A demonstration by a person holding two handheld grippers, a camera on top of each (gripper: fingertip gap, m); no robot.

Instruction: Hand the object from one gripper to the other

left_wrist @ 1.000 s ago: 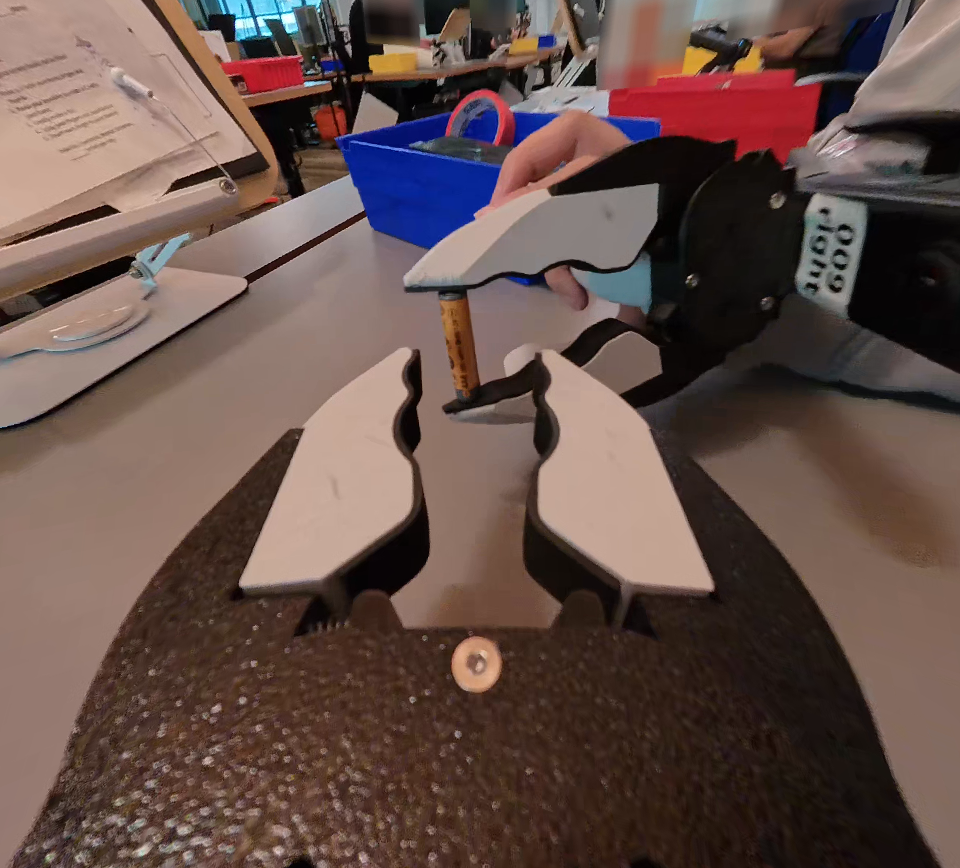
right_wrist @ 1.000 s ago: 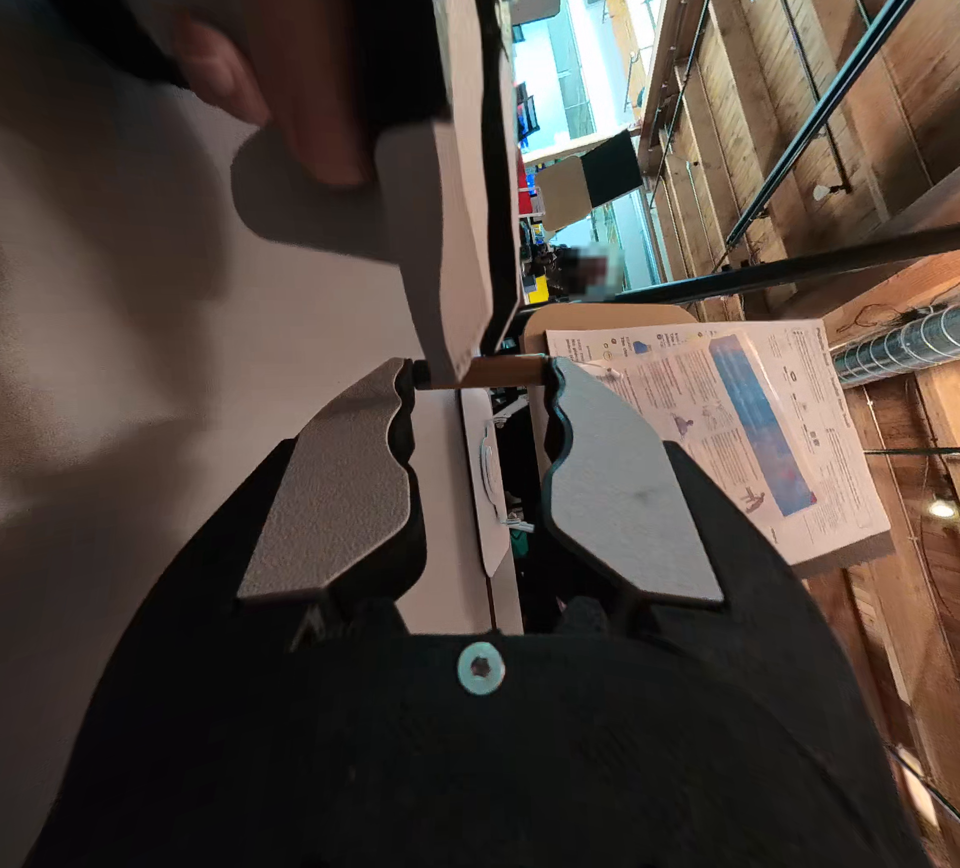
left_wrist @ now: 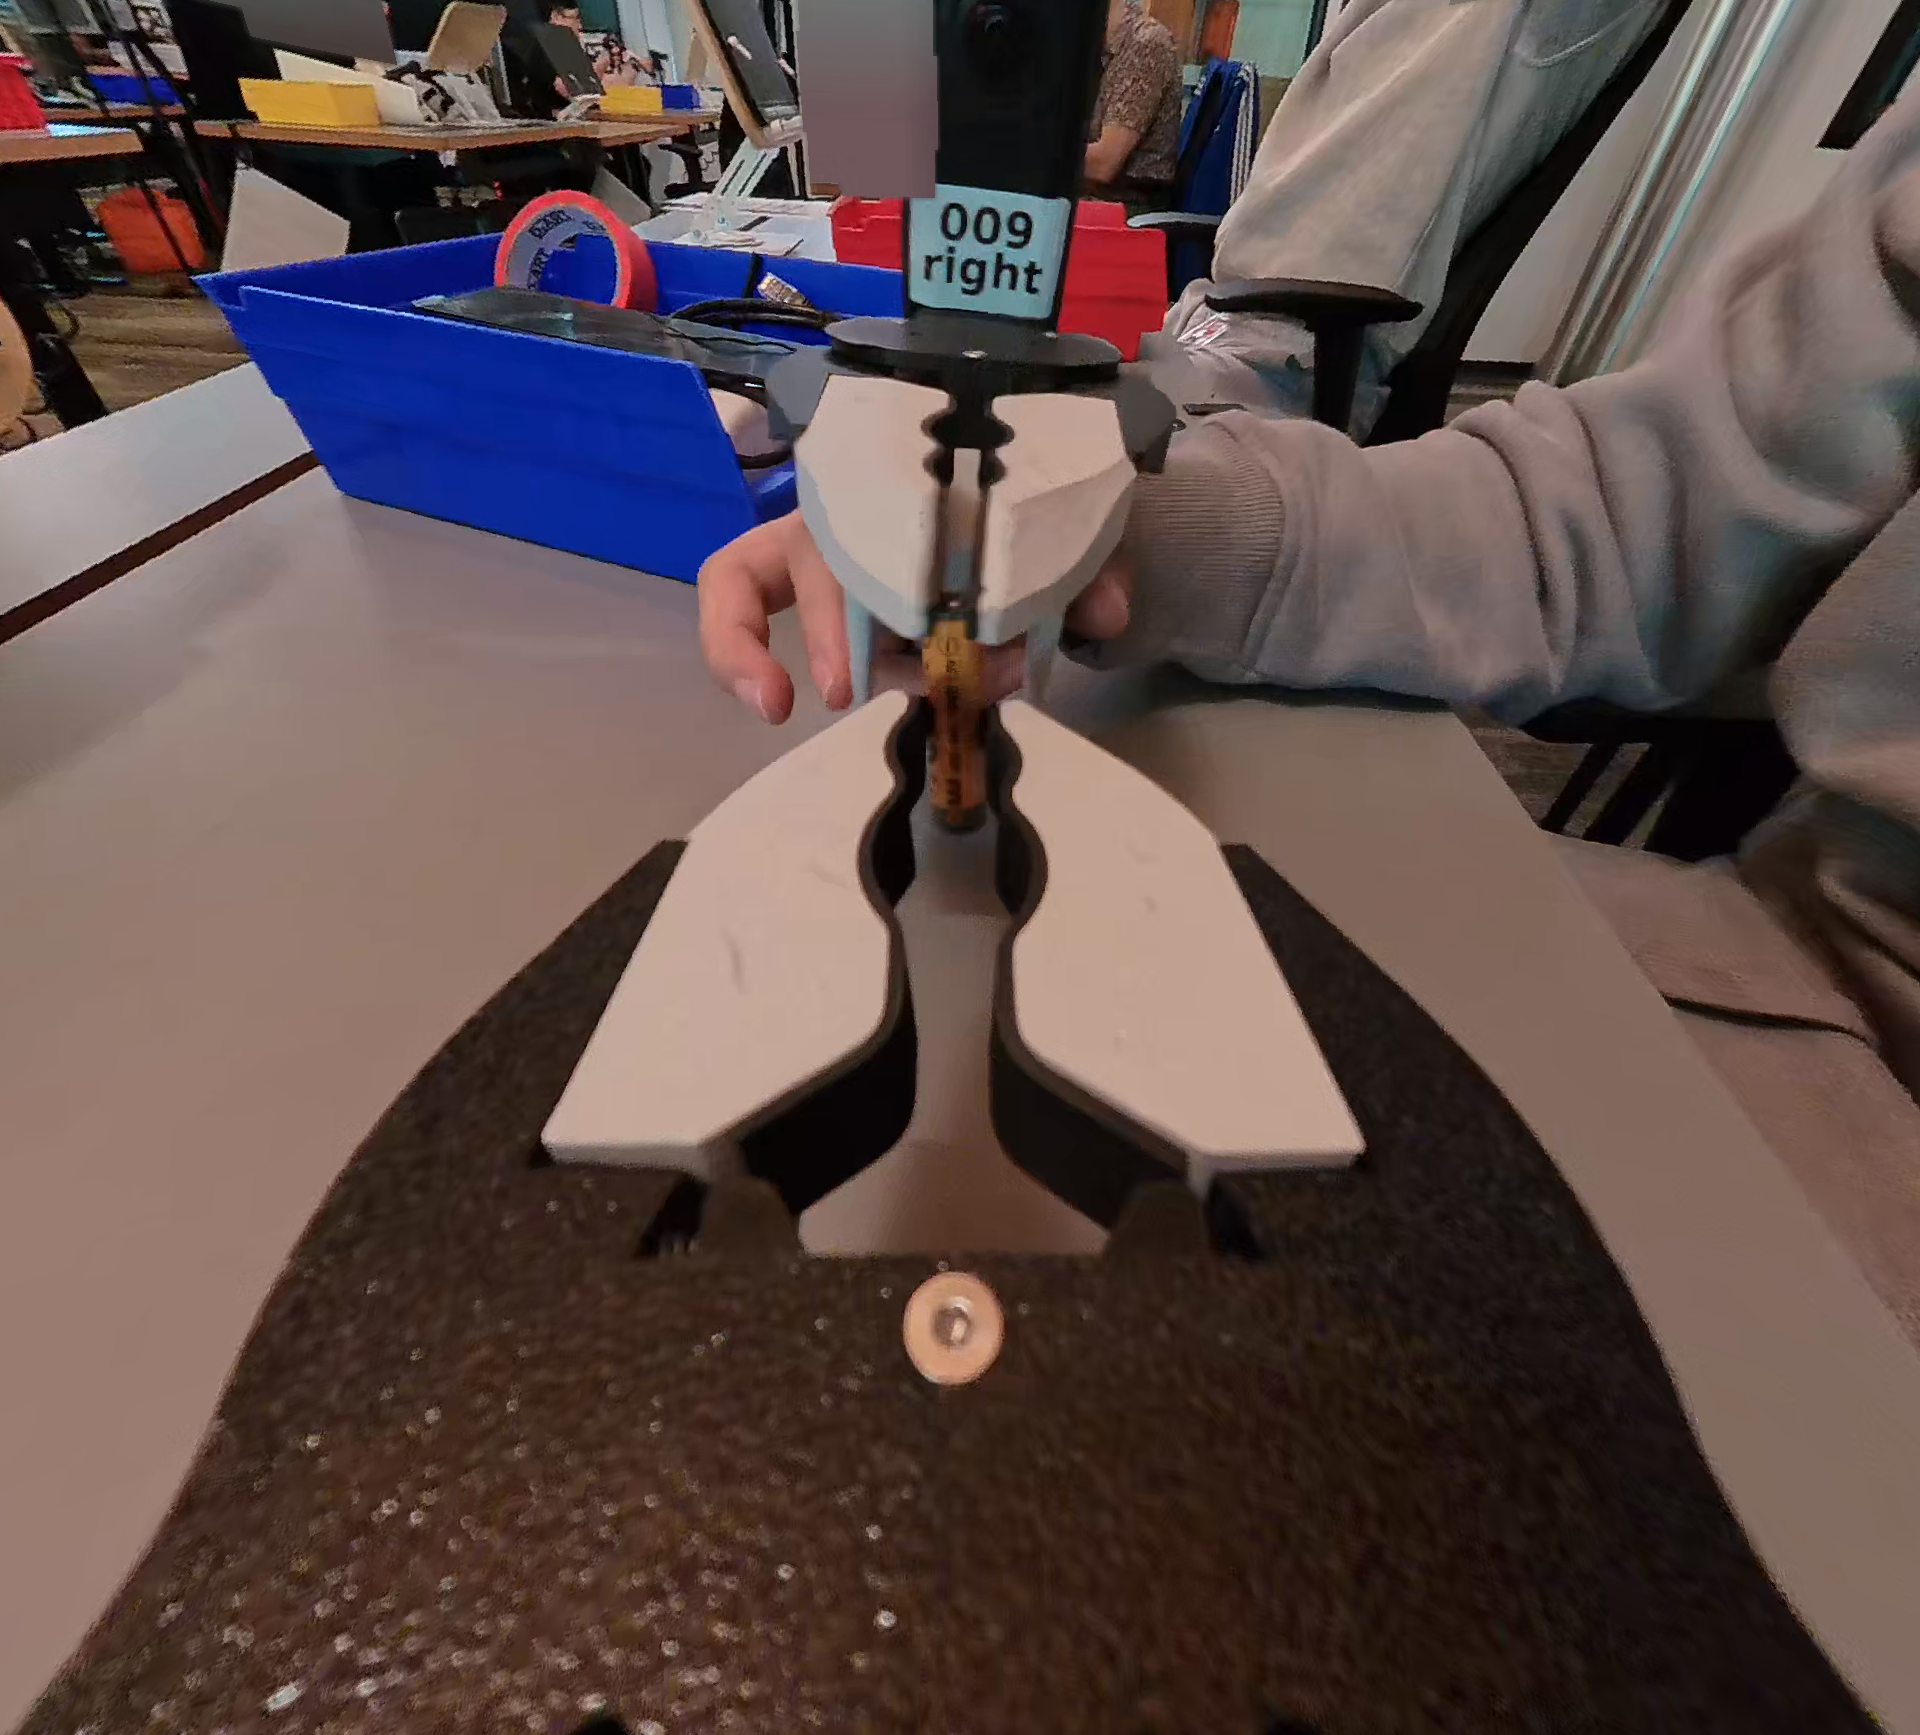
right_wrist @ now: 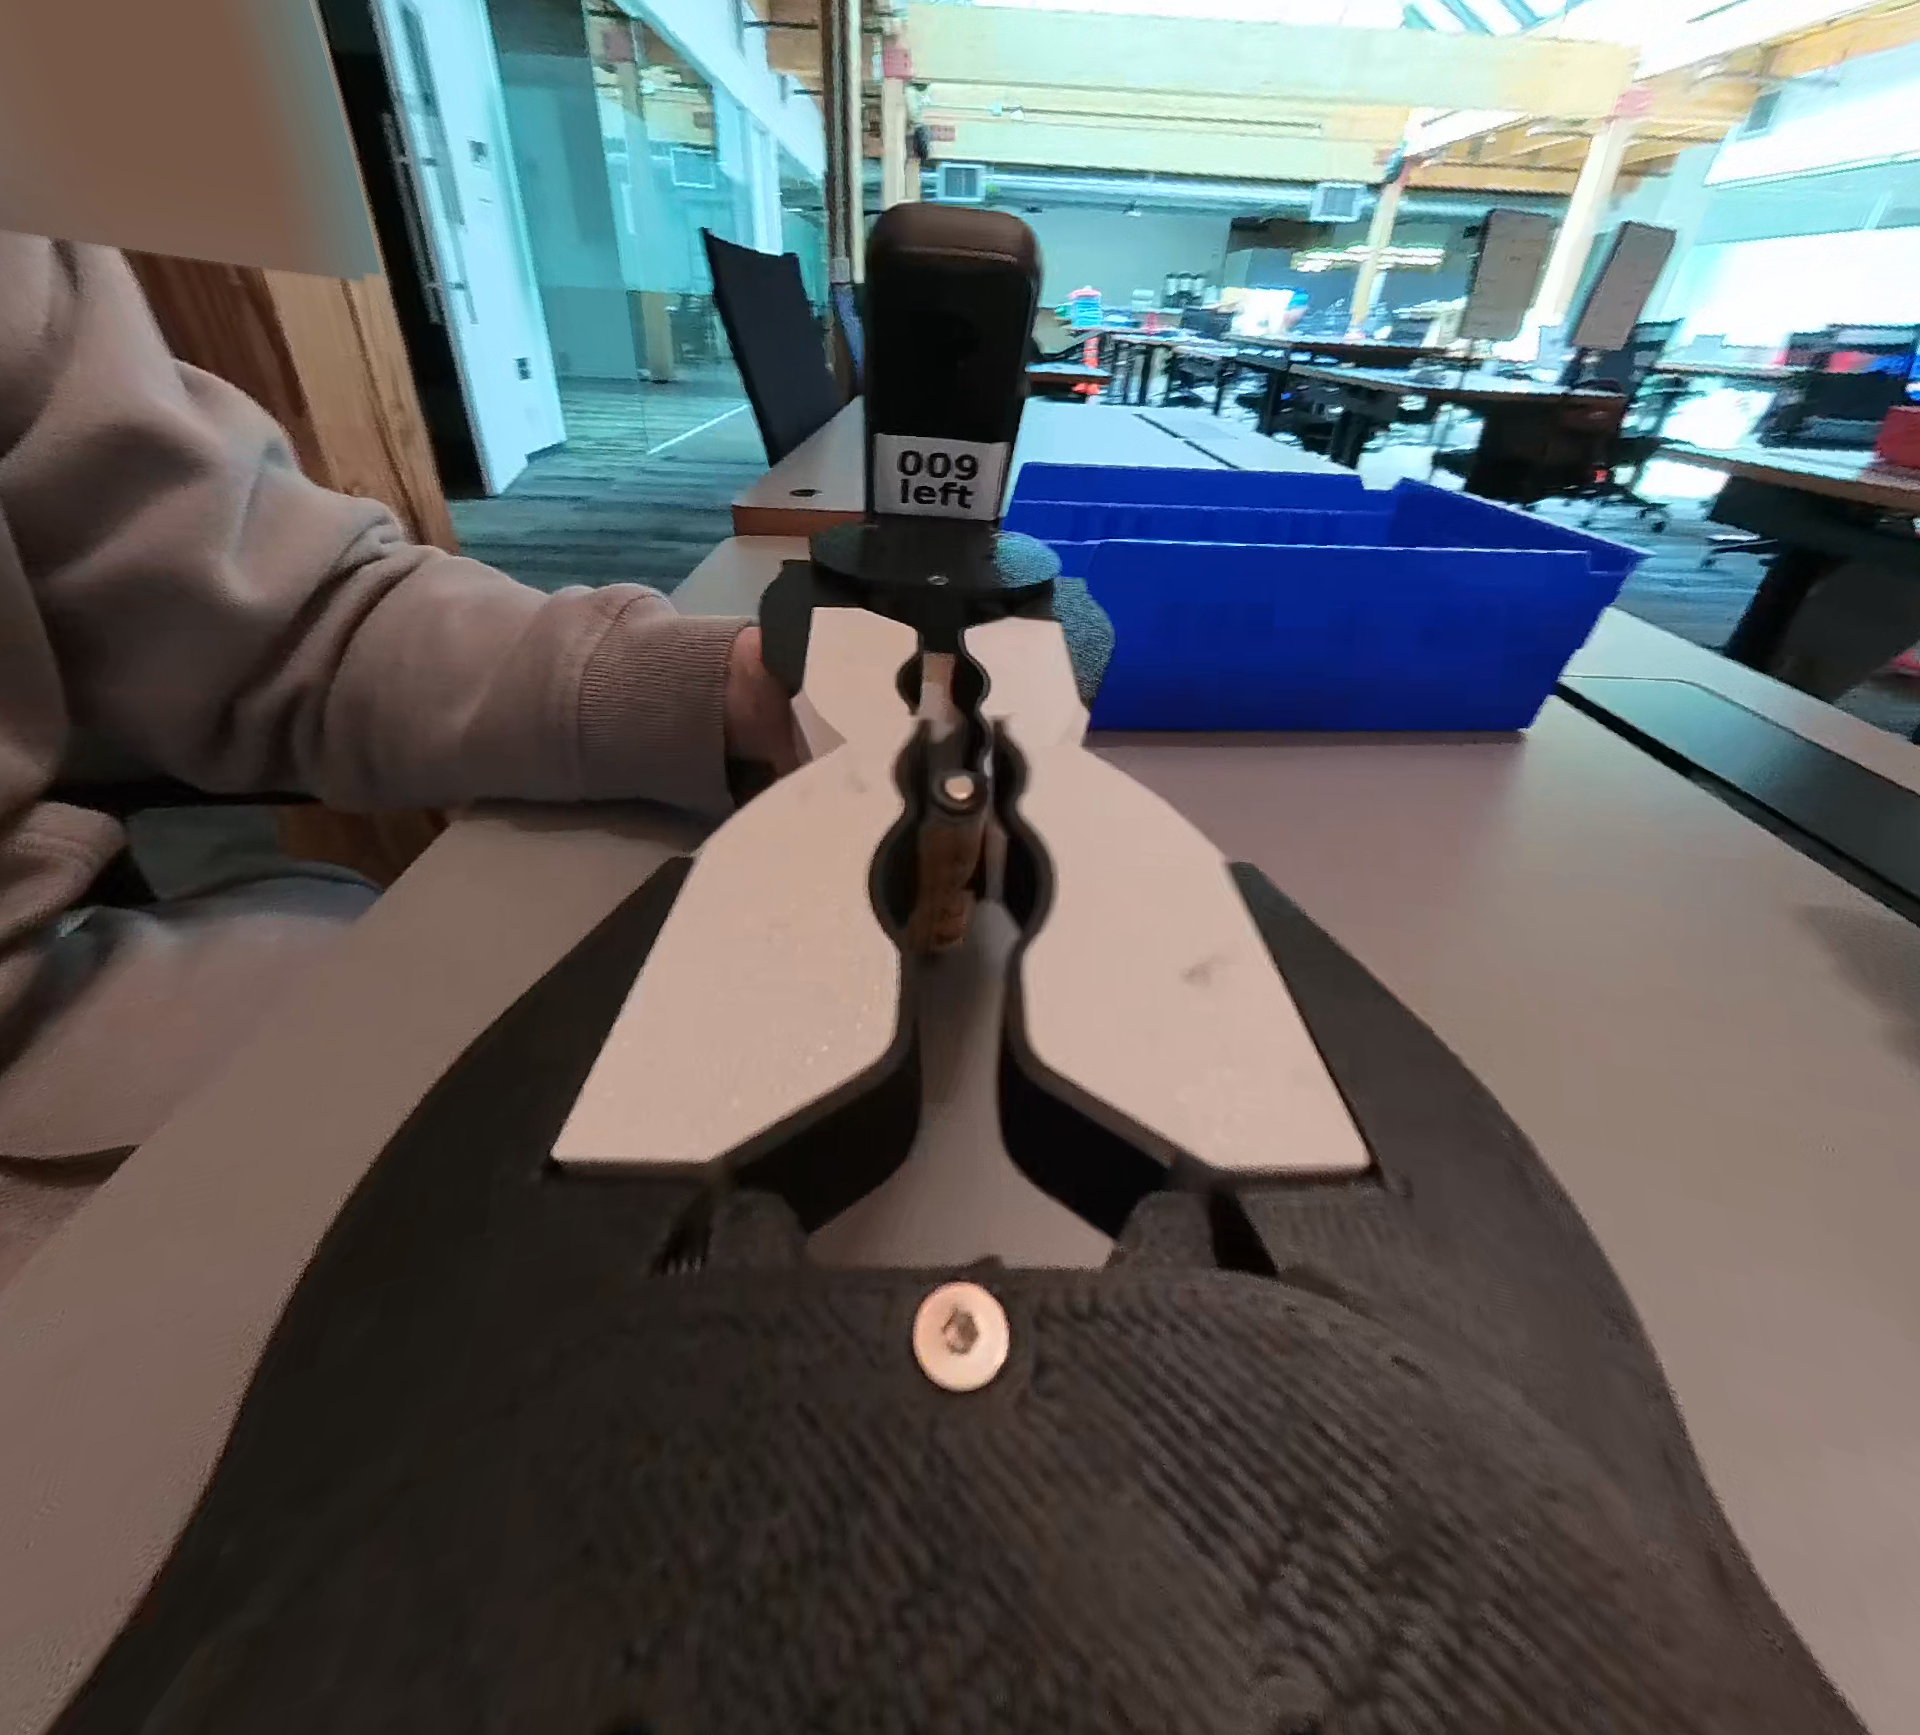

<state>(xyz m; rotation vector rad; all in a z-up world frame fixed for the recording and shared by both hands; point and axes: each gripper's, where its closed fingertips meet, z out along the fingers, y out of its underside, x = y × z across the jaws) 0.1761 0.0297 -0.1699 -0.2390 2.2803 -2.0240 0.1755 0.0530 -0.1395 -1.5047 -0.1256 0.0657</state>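
Battery held between two facing grippers above the table.
The left gripper (left_wrist: 954,755) and right gripper (left_wrist: 954,620), jaws nearly closed, both clasp the upright yellow battery (left_wrist: 954,729) over the grey table (left_wrist: 312,750).

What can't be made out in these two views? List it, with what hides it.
1. Left wrist view: the top end of the battery, covered by the fingertips of the right gripper.
2. Left wrist view: whether the left gripper actually presses the battery; dark pad edges and shadow hide the contact.
3. Right wrist view: what is inside the blue bin, hidden behind its near wall.
4. Right wrist view: the battery's surface, blurred.
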